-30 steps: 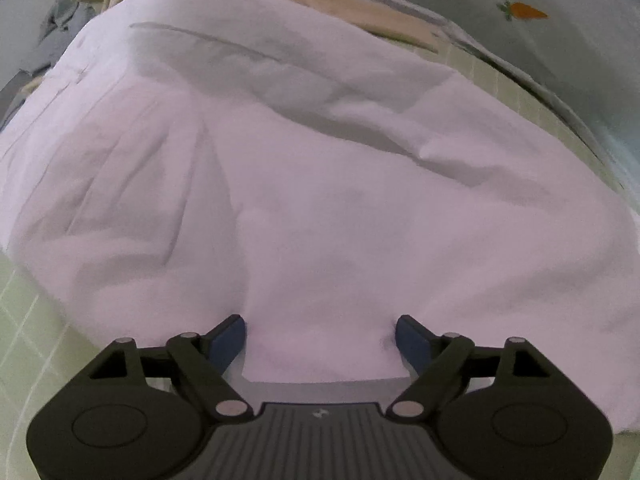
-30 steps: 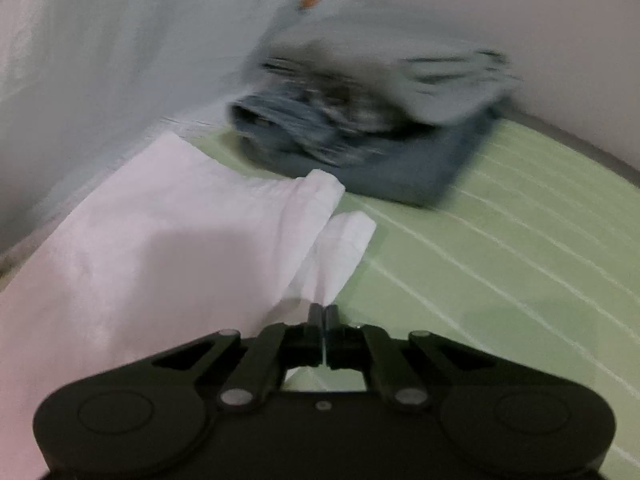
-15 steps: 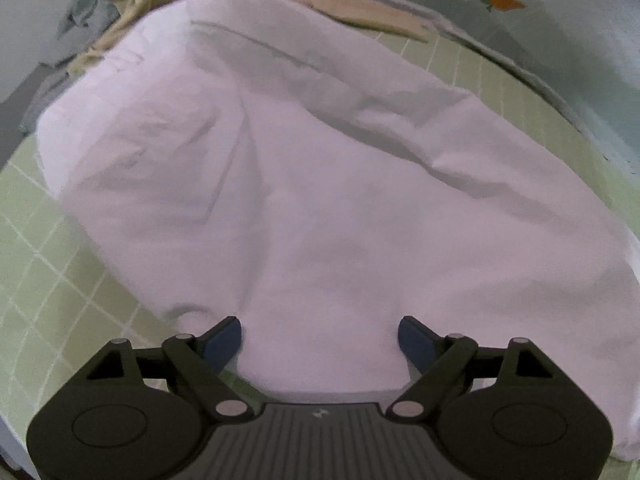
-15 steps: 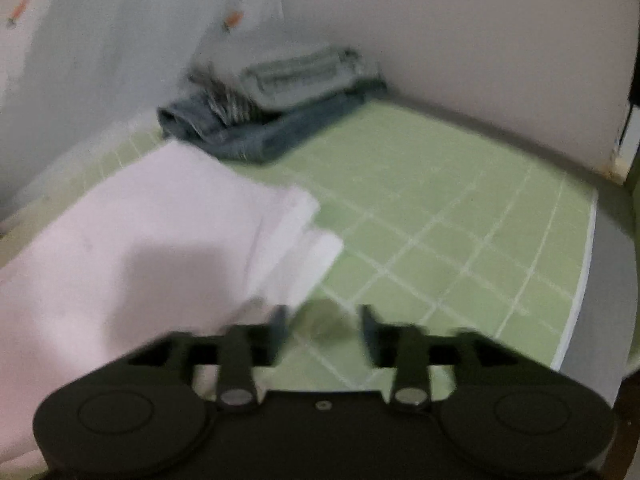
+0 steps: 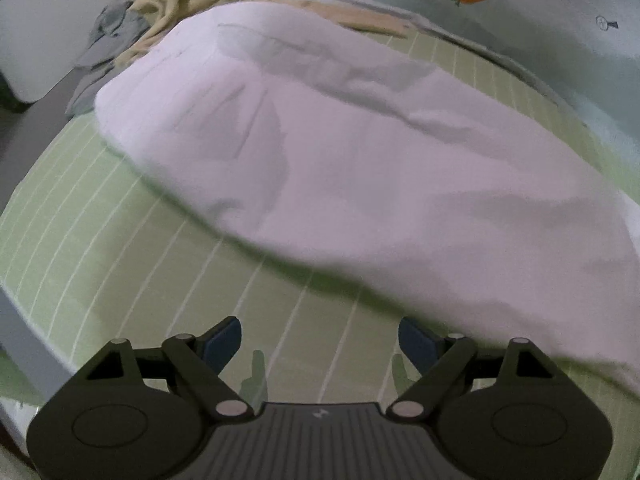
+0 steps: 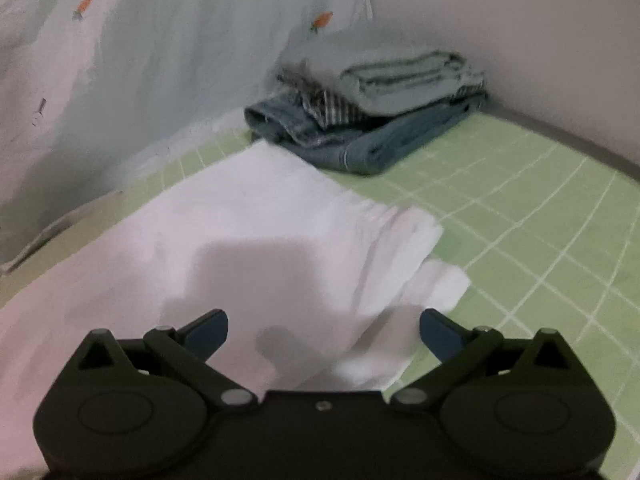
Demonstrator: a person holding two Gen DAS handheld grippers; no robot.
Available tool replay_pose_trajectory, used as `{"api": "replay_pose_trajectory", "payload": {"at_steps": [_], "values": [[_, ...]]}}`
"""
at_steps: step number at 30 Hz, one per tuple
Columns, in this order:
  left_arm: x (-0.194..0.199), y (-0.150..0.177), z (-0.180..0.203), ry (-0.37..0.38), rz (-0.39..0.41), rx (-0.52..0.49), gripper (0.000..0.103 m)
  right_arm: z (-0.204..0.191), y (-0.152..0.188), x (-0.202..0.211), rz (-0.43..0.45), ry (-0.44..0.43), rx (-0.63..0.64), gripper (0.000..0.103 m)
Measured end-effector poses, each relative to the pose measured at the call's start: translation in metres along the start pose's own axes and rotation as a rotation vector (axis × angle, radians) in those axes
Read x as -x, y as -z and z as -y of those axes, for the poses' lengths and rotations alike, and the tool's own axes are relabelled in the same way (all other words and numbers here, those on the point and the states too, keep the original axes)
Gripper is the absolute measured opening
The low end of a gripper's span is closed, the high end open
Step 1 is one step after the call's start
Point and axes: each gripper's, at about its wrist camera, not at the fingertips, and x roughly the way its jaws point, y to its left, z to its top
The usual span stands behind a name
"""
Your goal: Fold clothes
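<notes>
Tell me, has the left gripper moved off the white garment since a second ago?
Yes. The left gripper has backed away: its open jaws now hang over the bare green checked sheet, with the white garment edge ahead of them instead of between them.

A pale pink garment (image 5: pixel 392 184) is spread flat and lightly creased on the green checked mat (image 5: pixel 120 264). Its sleeve end (image 6: pixel 436 284) is doubled over.
</notes>
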Motion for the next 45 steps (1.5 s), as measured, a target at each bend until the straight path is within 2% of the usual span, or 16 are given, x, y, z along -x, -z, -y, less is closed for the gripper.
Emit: {"api": "replay_pose_trajectory", "payload": {"at_steps": [6, 9, 10, 13, 15, 17, 18, 22, 24, 25, 26, 29, 36, 40, 44, 45], "values": [[0.008, 0.024, -0.008, -0.043, -0.024, 0.02, 0.086, -0.005, -0.003, -0.017, -0.029, 0.063, -0.023, 0.1], [0.015, 0.028, -0.007, -0.061, -0.019, -0.005, 0.086, -0.008, -0.005, -0.02, -0.021, 0.089, -0.019, 0.089], [0.017, 0.028, -0.007, -0.066, -0.013, -0.013, 0.086, -0.009, -0.006, -0.02, -0.021, 0.096, -0.021, 0.084], [0.02, 0.028, -0.003, -0.074, 0.0, -0.039, 0.086, -0.009, -0.011, -0.019, -0.009, 0.136, -0.026, 0.054], [0.019, 0.028, 0.0, -0.07, -0.007, -0.059, 0.086, -0.013, -0.011, -0.018, 0.0, 0.182, 0.018, 0.053], [0.018, 0.03, 0.005, -0.067, -0.019, -0.09, 0.086, -0.017, -0.009, -0.017, 0.023, 0.213, 0.069, 0.066], [0.017, 0.031, 0.008, -0.066, -0.025, -0.107, 0.086, -0.019, -0.008, -0.017, 0.031, 0.225, 0.095, 0.069], [0.016, 0.034, 0.017, -0.079, -0.033, -0.159, 0.086, -0.018, -0.01, -0.021, 0.053, 0.237, 0.141, 0.065], [0.017, 0.034, 0.018, -0.079, -0.034, -0.168, 0.086, -0.013, -0.013, -0.024, 0.049, 0.229, 0.135, 0.052], [0.017, 0.034, 0.019, -0.08, -0.035, -0.173, 0.086, -0.012, -0.014, -0.025, 0.049, 0.234, 0.141, 0.042], [0.017, 0.035, 0.019, -0.08, -0.036, -0.177, 0.086, -0.013, -0.014, -0.024, 0.058, 0.25, 0.161, 0.026], [0.017, 0.035, 0.021, -0.081, -0.038, -0.19, 0.086, -0.018, -0.016, -0.016, 0.094, 0.285, 0.224, 0.007], [0.017, 0.03, 0.025, -0.06, -0.018, -0.196, 0.086, -0.033, -0.035, 0.044, 0.286, 0.232, 0.283, 0.001], [0.022, 0.024, 0.017, -0.051, 0.021, -0.18, 0.086, -0.024, -0.046, 0.077, 0.323, 0.214, 0.185, 0.002], [0.025, 0.019, -0.016, -0.053, 0.043, -0.076, 0.086, -0.004, -0.03, 0.049, 0.192, 0.316, 0.166, 0.002], [0.025, 0.018, -0.025, -0.054, 0.048, -0.045, 0.086, 0.002, -0.024, 0.034, 0.116, 0.336, 0.153, 0.003]]}}
